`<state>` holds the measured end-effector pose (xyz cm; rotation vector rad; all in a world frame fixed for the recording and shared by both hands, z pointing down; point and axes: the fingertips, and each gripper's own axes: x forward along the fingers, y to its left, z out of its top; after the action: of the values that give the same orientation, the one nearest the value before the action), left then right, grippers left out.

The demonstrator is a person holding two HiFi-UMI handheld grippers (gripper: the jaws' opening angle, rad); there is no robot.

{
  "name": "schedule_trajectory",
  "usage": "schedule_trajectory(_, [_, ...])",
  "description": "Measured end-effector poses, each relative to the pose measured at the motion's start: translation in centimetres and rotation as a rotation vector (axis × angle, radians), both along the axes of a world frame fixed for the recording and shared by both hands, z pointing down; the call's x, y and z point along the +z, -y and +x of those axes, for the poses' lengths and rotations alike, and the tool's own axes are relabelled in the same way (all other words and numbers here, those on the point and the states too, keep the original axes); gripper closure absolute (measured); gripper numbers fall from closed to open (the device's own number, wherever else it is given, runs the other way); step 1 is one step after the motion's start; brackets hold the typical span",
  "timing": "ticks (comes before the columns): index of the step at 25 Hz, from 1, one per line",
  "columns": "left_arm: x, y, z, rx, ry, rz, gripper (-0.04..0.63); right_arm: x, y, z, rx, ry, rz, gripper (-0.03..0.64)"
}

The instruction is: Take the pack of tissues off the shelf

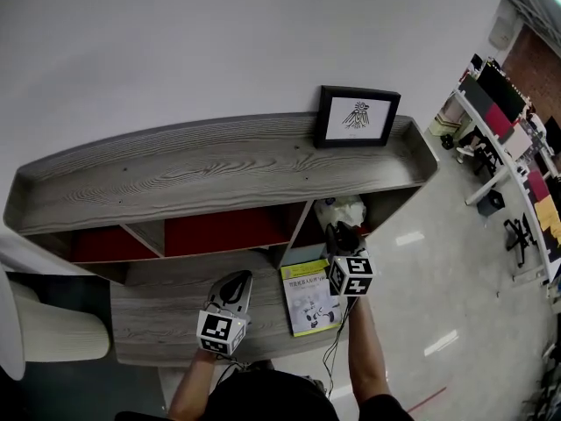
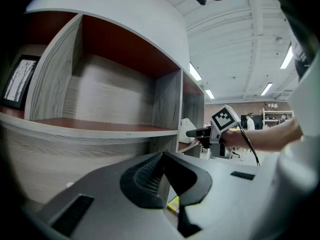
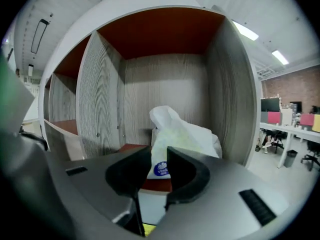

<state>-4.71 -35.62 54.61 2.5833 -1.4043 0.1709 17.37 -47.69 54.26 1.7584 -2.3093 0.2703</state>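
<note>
Jaws of the left gripper (image 2: 163, 155) sit together, empty, over the desk (image 1: 158, 314); farther in, the right gripper (image 3: 159, 160) pinches the near end of the pack (image 3: 182, 134), which stands in the right-end compartment of the shelf (image 1: 219, 160), near its front edge, probably light, soft and slippery, so best gripped across its fuller body.

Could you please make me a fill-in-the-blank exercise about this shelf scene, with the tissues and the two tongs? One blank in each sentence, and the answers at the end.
The pack of tissues sits in the ____ compartment of the shelf.
A framed picture stands on ____ of the shelf.
The round logo on the pack, seen between the right tongs, is ____.
The left tongs hold ____.
Missing words: rightmost; top; blue; nothing.
</note>
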Motion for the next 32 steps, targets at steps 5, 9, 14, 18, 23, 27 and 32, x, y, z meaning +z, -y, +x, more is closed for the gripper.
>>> schedule_trajectory(5, [0.3,-0.3,-0.1,-0.002,0.001,-0.010,0.588,0.0,0.0,0.5,0.025,-0.012,0.001,0.566])
schedule_trajectory(9, [0.3,-0.7,0.1,-0.002,0.001,-0.011,0.588,-0.1,-0.4,0.8,0.038,-0.010,0.003,0.586])
schedule_trajectory(14, [-0.1,-1.4,0.4,-0.002,0.003,0.002,0.588,-1.1,-1.4,1.5,0.042,-0.009,0.025,0.588])
schedule_trajectory(18, [-0.9,-2.3,0.7,0.000,0.004,0.017,0.588,-2.5,-2.7,2.3,0.036,-0.017,0.061,0.588])
schedule_trajectory(23, [-1.3,-3.4,0.9,-0.012,0.009,0.025,0.588,-4.8,-4.9,2.8,0.020,-0.039,0.122,0.589])
schedule_trajectory(27, [-2.4,-4.3,1.0,-0.029,0.005,0.045,0.588,-6.9,-7.1,2.9,-0.001,-0.050,0.168,0.589])
schedule_trajectory(32, [-3.3,-6.0,0.5,-0.065,0.009,0.060,0.588,-8.8,-10.4,2.6,-0.022,-0.041,0.219,0.589])
